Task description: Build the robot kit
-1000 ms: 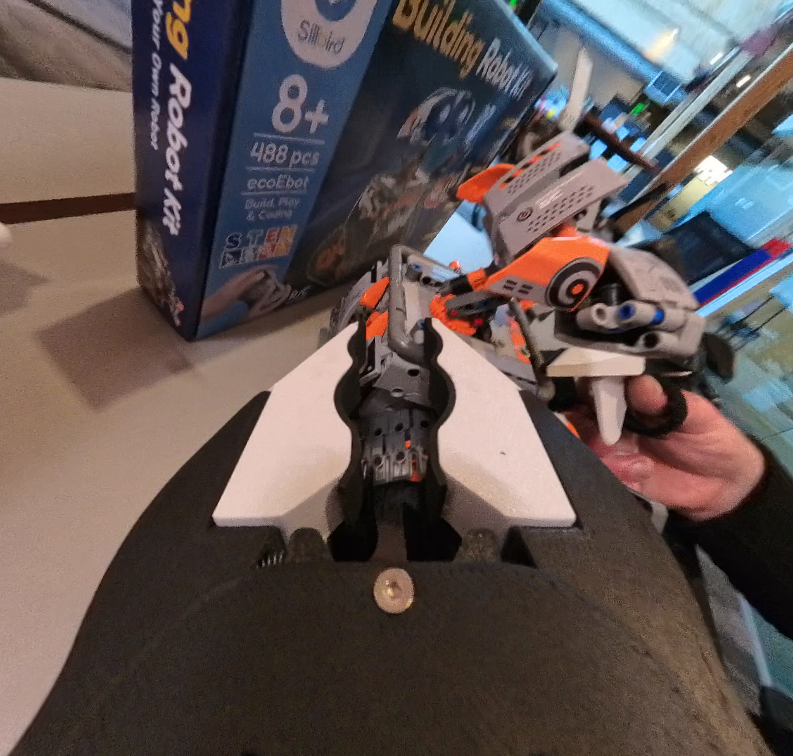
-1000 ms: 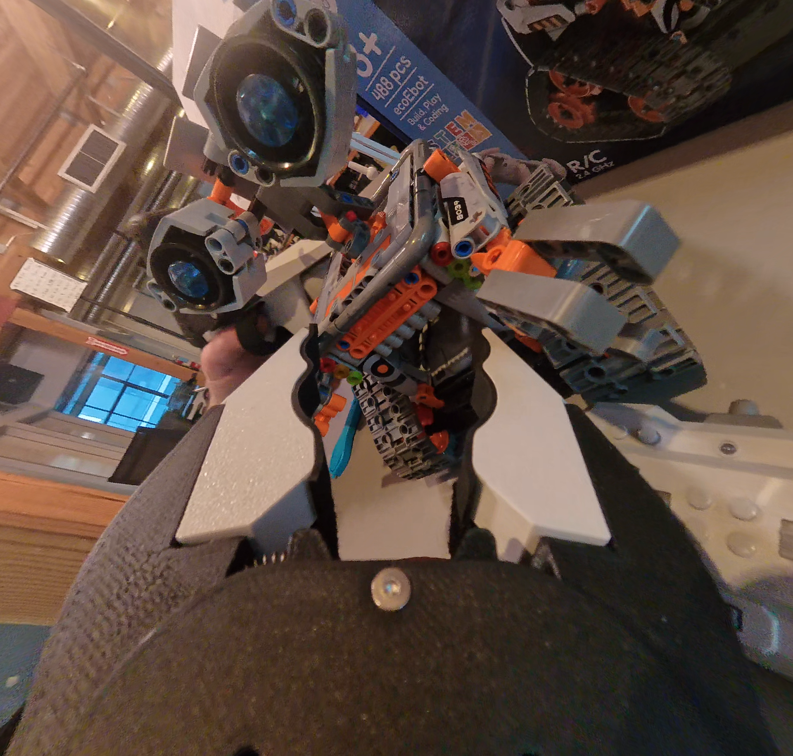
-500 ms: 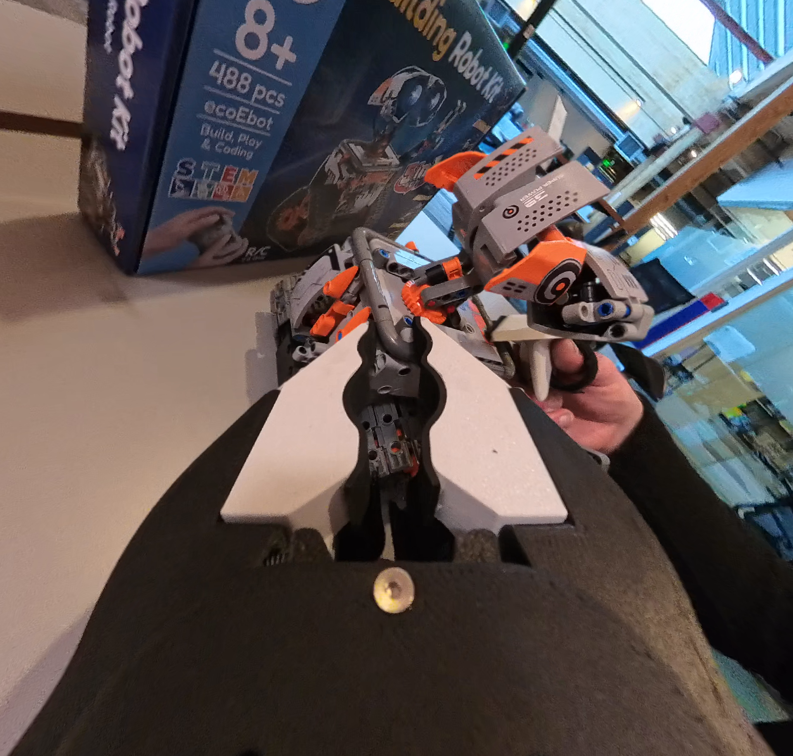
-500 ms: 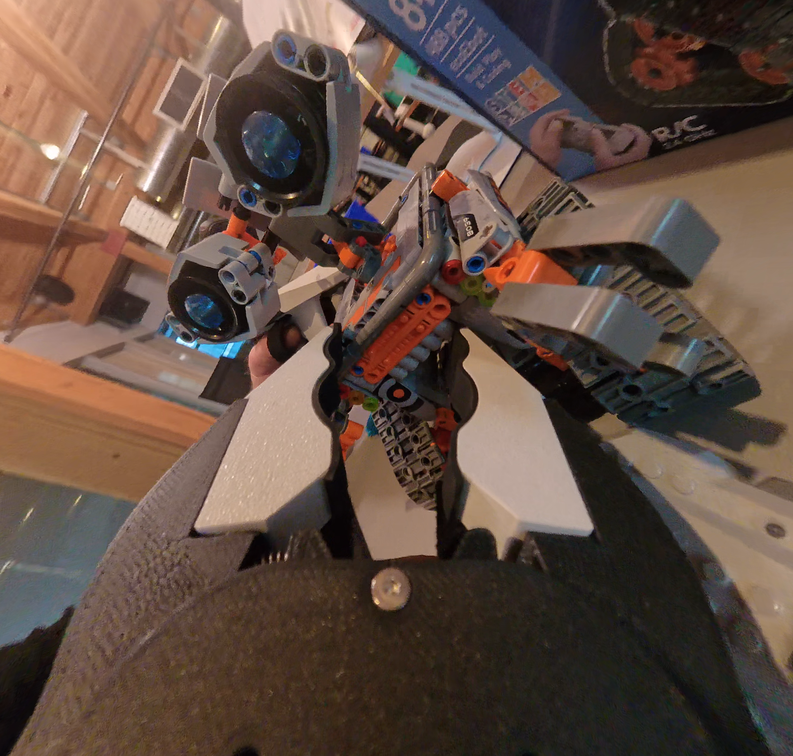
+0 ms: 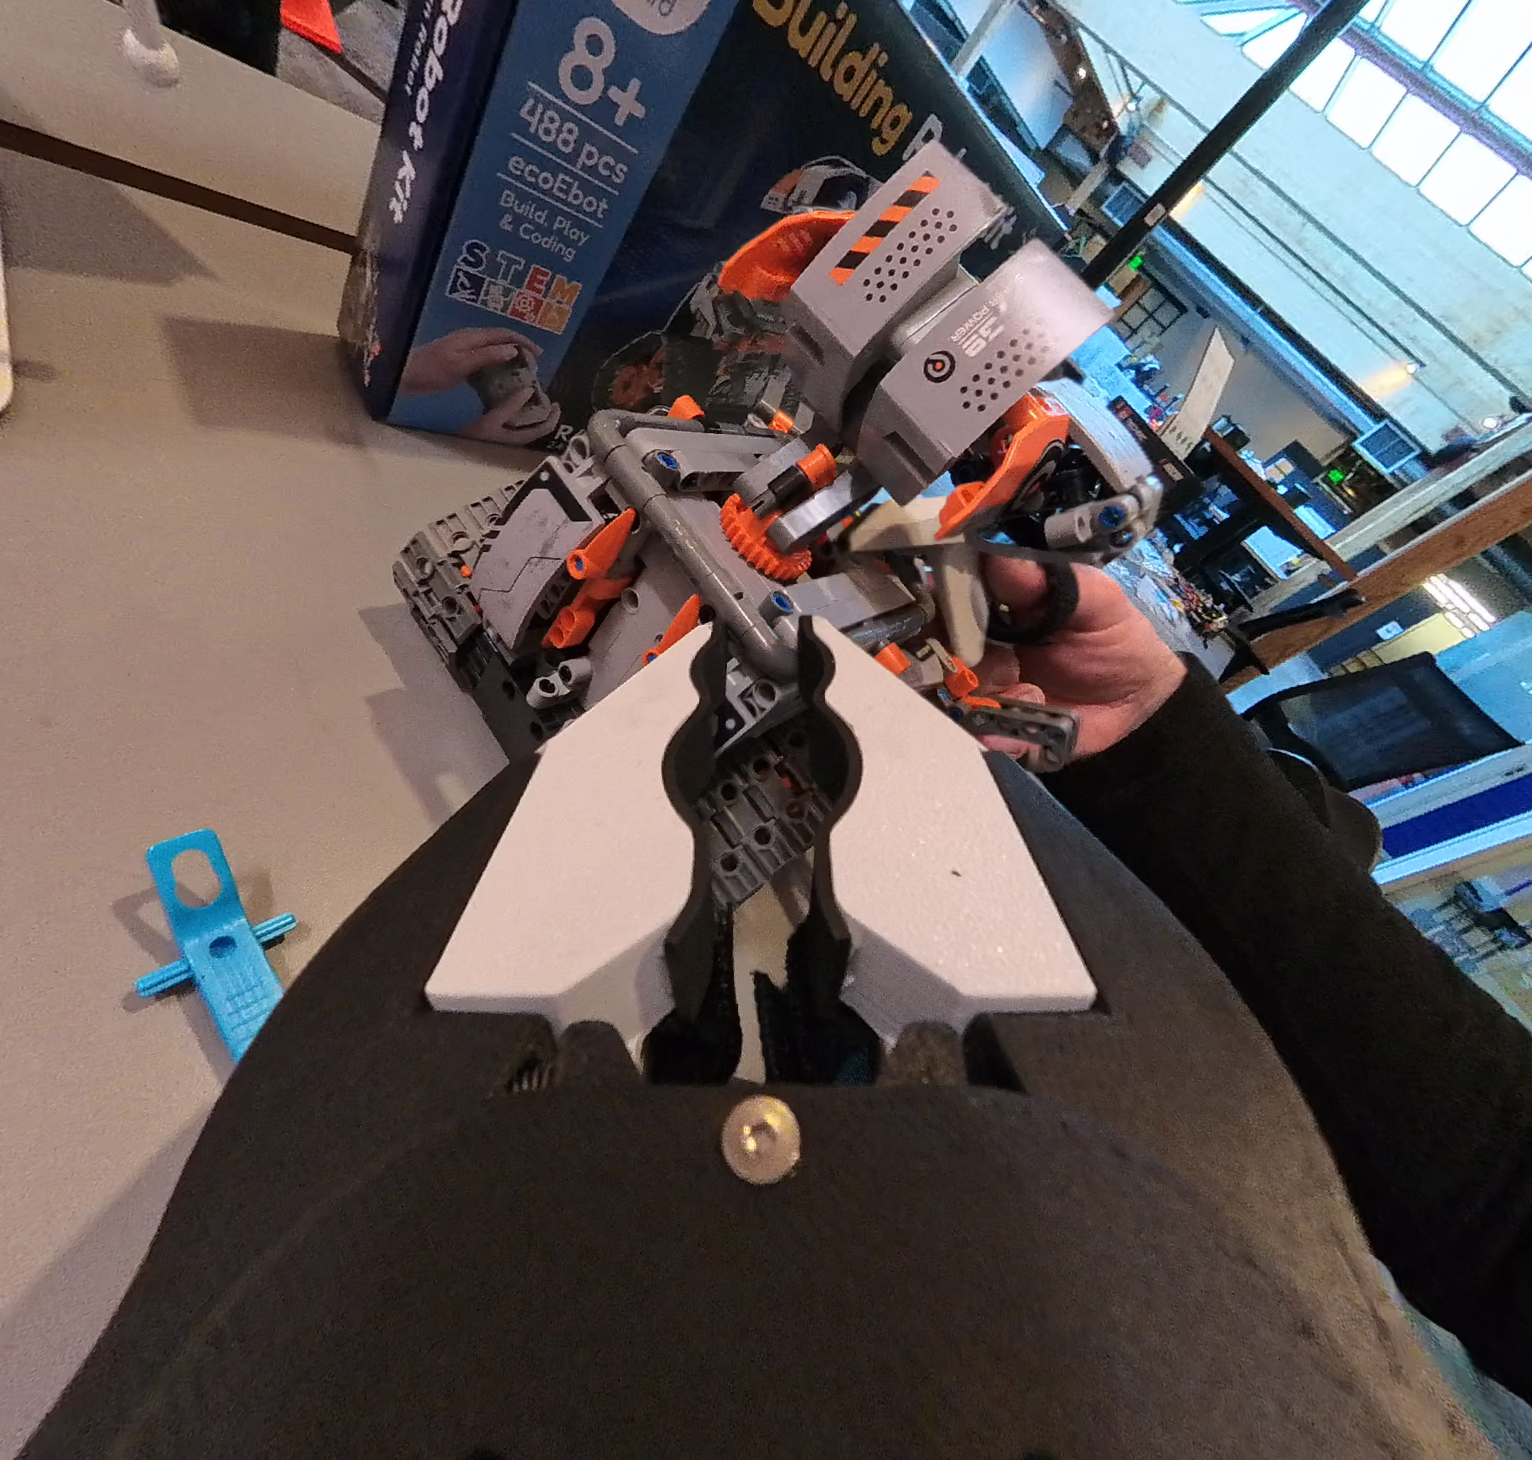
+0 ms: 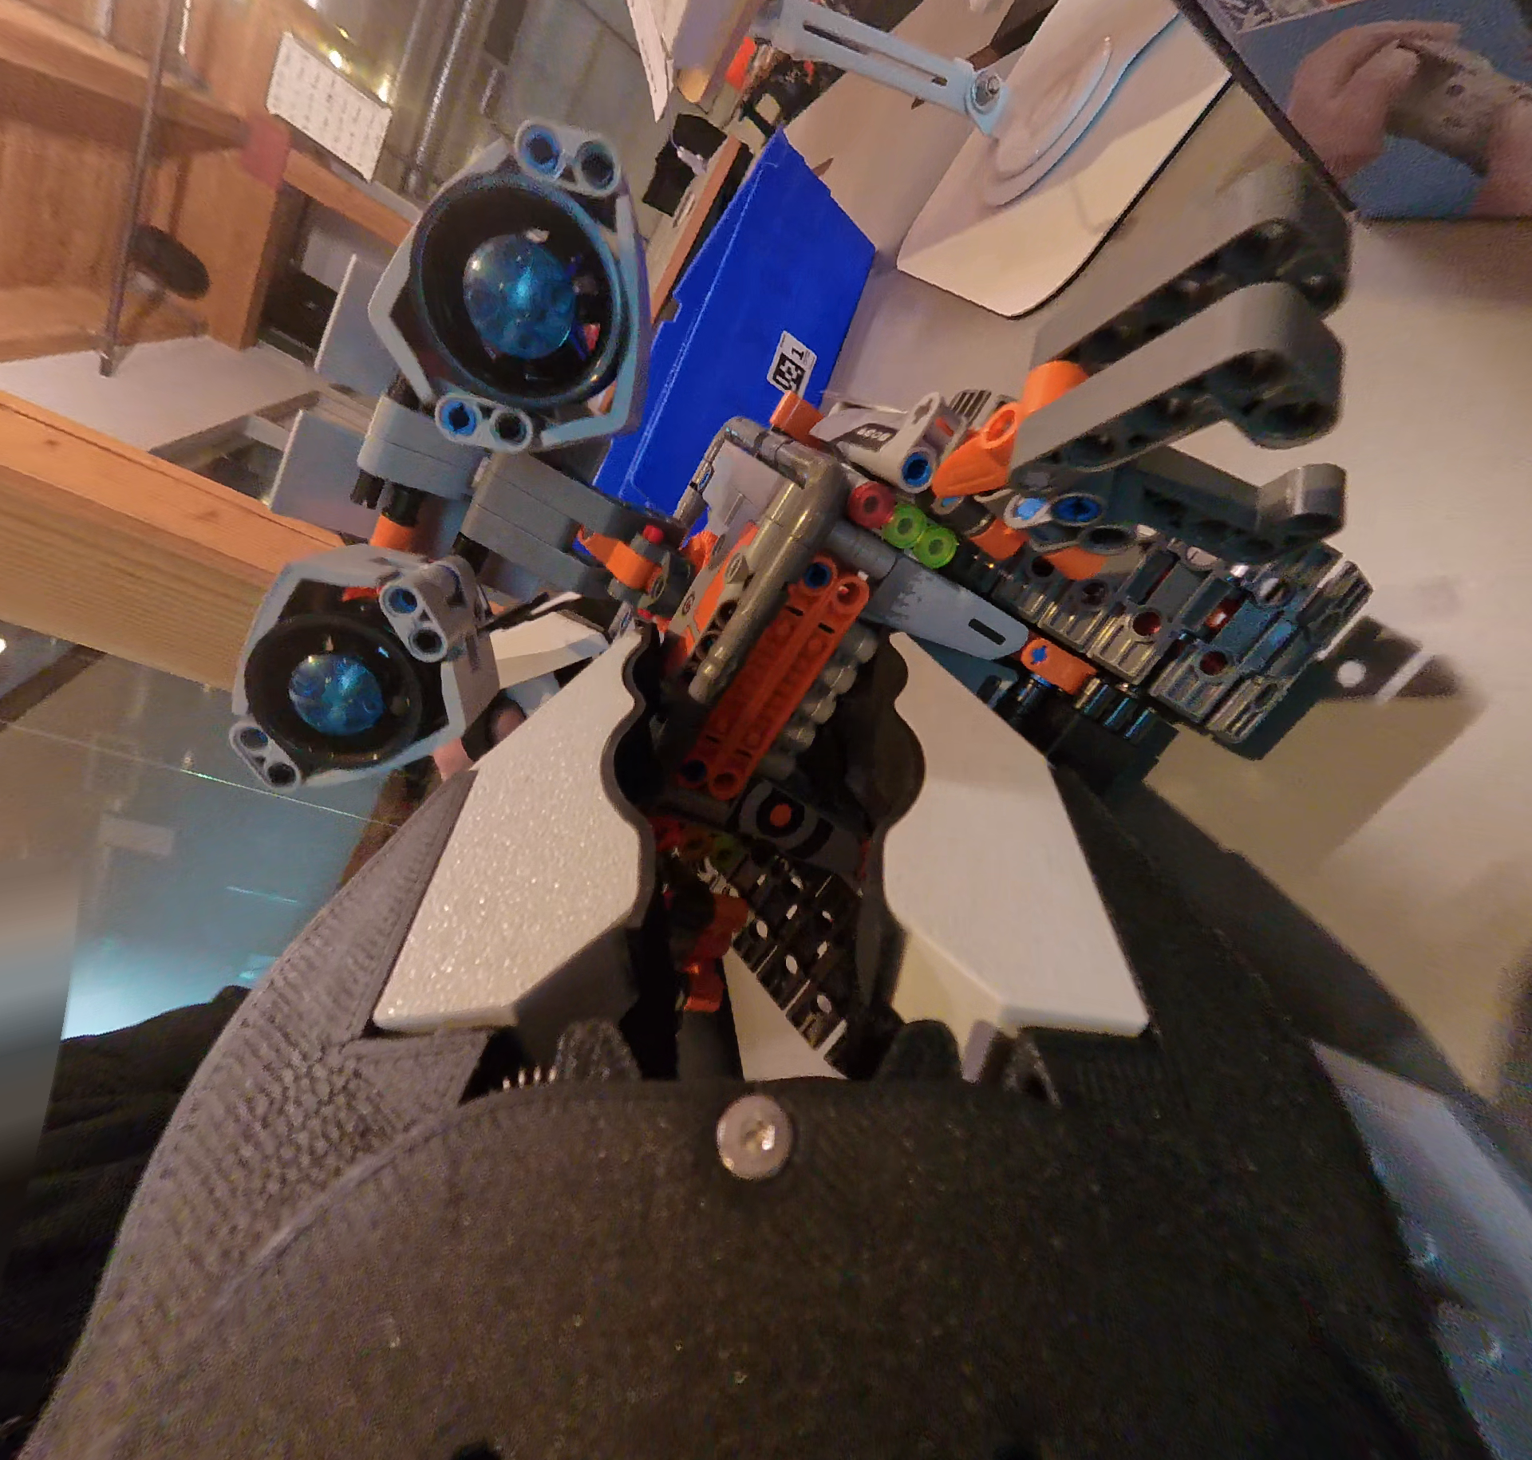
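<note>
A grey and orange brick-built toy robot [image 5: 904,343] with tracks [image 5: 464,591] is held between both grippers over the beige table [image 5: 166,591]. My left gripper [image 5: 758,658] is shut on the robot's grey rear frame. My right gripper [image 6: 763,658] is shut on its body at the orange beam [image 6: 771,682]. In the right wrist view the robot's two blue-lensed eyes [image 6: 514,293] are at the left and its tracks [image 6: 1202,633] at the right. I cannot tell whether the tracks touch the table. A person's hand [image 5: 1086,666] shows beside the robot in the left wrist view.
A tall blue printed box [image 5: 580,135] stands on the table just behind the robot; its corner shows in the right wrist view [image 6: 1368,52]. A small light-blue plastic tool [image 5: 211,939] lies on the table at the left. A white stand [image 6: 1061,135] and a blue box [image 6: 746,301] are farther off. Across from one pair of fingers to the other is roughly 7 cm.
Both grippers have kept their hold and turned with the robot, so it tilts more. The printed box has slid toward the frame edges. The blue tool has come into the left view.
</note>
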`<control>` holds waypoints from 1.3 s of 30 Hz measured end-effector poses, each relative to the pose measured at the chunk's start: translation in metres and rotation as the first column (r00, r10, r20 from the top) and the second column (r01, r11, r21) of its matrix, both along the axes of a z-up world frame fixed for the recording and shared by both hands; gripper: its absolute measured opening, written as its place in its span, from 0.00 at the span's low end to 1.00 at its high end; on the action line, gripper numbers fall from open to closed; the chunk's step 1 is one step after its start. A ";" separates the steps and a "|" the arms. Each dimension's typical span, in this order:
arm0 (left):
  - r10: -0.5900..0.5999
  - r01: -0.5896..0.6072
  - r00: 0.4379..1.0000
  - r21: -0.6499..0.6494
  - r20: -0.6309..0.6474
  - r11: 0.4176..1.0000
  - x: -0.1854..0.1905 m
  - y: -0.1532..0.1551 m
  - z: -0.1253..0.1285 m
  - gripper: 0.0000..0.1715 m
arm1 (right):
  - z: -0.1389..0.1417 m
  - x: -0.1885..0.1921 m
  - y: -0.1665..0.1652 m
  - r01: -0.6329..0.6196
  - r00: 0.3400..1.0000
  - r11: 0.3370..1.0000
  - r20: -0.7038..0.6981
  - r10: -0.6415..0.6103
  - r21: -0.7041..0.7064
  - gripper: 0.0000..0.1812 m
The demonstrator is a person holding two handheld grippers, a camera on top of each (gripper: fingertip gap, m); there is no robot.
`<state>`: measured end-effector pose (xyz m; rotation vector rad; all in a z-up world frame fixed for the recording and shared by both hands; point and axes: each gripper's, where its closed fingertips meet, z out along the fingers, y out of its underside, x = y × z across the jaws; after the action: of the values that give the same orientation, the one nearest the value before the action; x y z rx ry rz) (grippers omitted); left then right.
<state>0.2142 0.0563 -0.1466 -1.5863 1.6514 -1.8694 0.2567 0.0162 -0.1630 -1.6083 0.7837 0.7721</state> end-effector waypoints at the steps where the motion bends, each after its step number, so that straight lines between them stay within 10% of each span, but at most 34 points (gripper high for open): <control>1: 0.009 -0.009 1.000 0.016 0.010 1.000 -0.001 0.002 0.001 0.10 | 0.000 0.000 -0.002 0.012 1.000 1.000 0.016 -0.012 -0.011 0.32; 6: 0.059 -0.066 0.997 0.218 0.040 0.974 -0.019 0.005 0.000 0.27 | 0.002 -0.003 -0.026 0.087 0.986 0.992 0.148 -0.074 -0.088 0.36; 10: 0.201 -0.227 0.974 0.479 0.105 0.848 -0.035 0.006 -0.008 0.53 | 0.011 -0.007 -0.052 0.189 0.954 0.977 0.255 -0.158 -0.101 0.35; 13: 0.245 -0.269 0.962 0.559 0.120 0.784 -0.047 -0.005 -0.013 0.55 | 0.008 -0.011 -0.071 0.267 0.918 0.953 0.340 -0.205 -0.146 0.35; 21: 0.232 -0.331 0.944 0.641 0.236 0.692 -0.059 -0.050 -0.013 0.00 | -0.016 -0.046 -0.108 0.424 0.809 0.872 0.534 -0.245 -0.244 0.22; 27: 0.303 -0.427 0.904 0.668 0.302 0.610 -0.055 -0.049 -0.011 0.00 | -0.030 -0.054 -0.111 0.484 0.766 0.829 0.593 -0.248 -0.279 0.11; 39: 0.329 -0.413 0.909 0.664 0.257 0.623 -0.054 -0.049 -0.023 0.00 | -0.042 -0.057 -0.107 0.501 0.748 0.792 0.635 -0.193 -0.349 0.02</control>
<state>0.1599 0.0077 -0.1694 -1.2988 1.5473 -0.9008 0.2001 -0.0907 -0.2046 -1.9234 0.8457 -0.2507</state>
